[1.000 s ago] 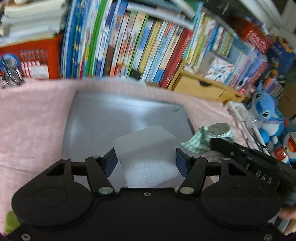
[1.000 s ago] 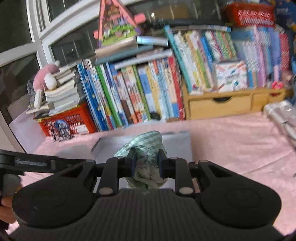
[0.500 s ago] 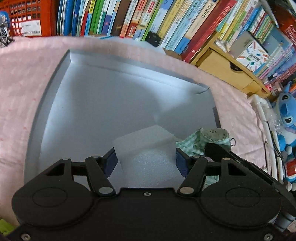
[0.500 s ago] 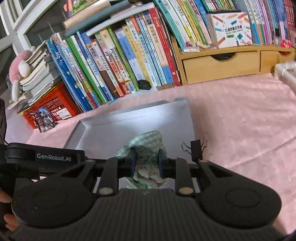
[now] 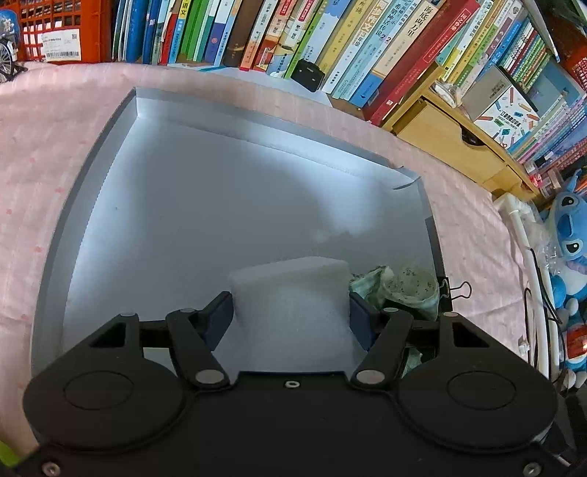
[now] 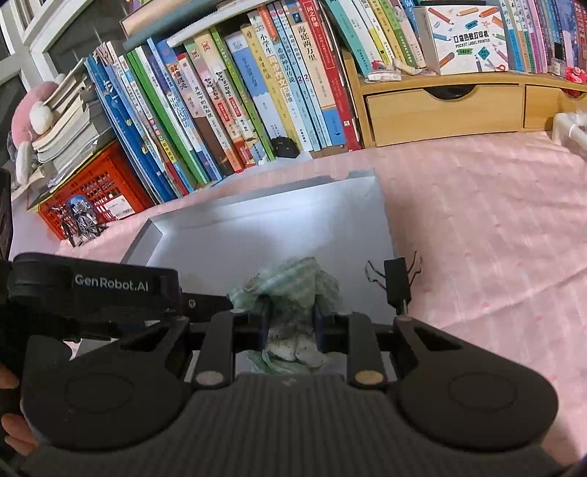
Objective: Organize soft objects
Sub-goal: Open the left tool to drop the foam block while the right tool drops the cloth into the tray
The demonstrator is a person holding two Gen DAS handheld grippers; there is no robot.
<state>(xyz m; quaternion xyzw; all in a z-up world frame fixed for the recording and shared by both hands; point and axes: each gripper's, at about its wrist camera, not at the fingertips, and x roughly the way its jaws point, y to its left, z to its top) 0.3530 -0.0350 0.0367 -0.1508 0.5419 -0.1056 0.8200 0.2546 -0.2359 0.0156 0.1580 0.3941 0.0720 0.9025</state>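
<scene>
Foam block [image 5: 290, 297] sits clamped in the left gripper [image 5: 290, 315], low over the grey tray [image 5: 205, 205]; right gripper [image 6: 290, 324] pinches a bundled green checked cloth [image 6: 290, 290] near the tray's right edge. Neither is released yet, so both placements look left to do, and the tray floor beyond them shows nothing else

**Crowded bookshelf behind a pink-covered surface**

A pink cloth [image 6: 495, 227] covers the surface. Leaning books [image 6: 234, 99] line the back, beside a wooden drawer unit [image 6: 444, 110] and a red plastic crate [image 6: 99, 194]. A window frame [image 6: 47, 25] shows upper left.
</scene>
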